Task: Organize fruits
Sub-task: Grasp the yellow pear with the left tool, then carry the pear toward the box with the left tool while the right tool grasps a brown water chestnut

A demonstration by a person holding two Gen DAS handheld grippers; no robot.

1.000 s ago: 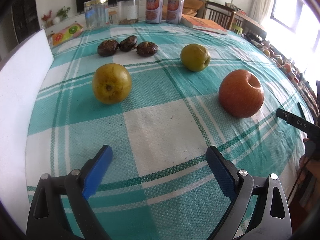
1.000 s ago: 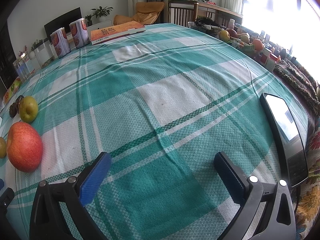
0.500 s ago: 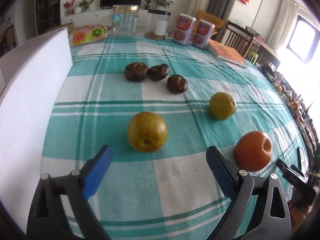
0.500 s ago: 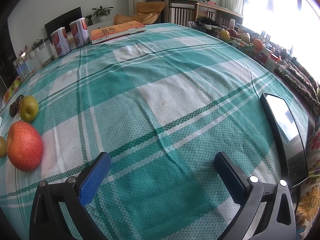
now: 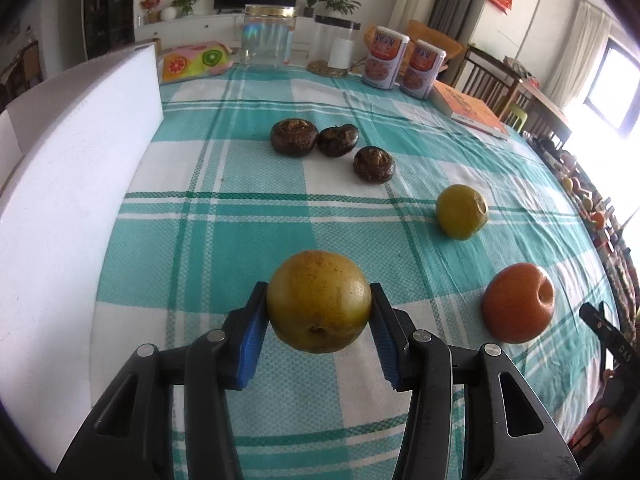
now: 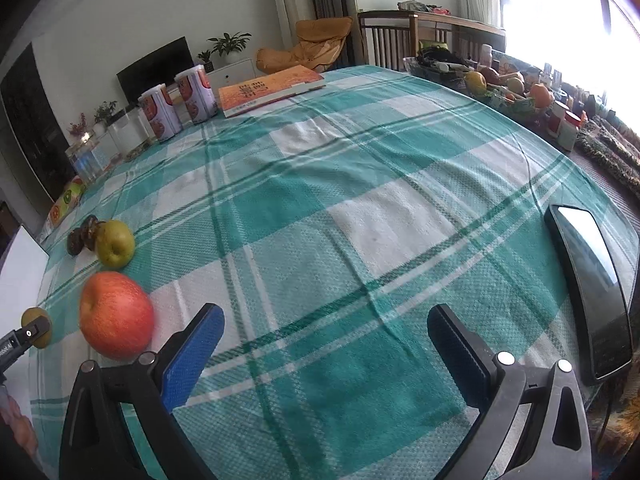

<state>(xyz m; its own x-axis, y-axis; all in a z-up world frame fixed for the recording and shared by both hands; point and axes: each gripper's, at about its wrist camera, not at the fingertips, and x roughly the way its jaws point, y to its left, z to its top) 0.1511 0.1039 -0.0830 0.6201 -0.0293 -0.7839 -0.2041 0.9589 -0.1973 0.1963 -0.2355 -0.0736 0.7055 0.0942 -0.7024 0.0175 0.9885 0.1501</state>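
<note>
Step in hand: pickup of yellow-brown pear (image 5: 319, 301). Left gripper (image 5: 319, 332) jaws closing, pads against pear's flanks, pear over checked tablecloth (image 5: 208, 240). Right gripper (image 6: 324, 350) wide open, empty, red apple (image 6: 116, 314) just beside. Next, judged: lift pear clear, carry toward grouping spot; destination not evident.

Left gripper (image 5: 319, 312): black plastic arms with triangular cut-outs; silver round screws at the joints; blue ribbed pads.
Right gripper (image 6: 326, 338): the same black build, silver screws; one pad blue, the other seen dark.
</note>
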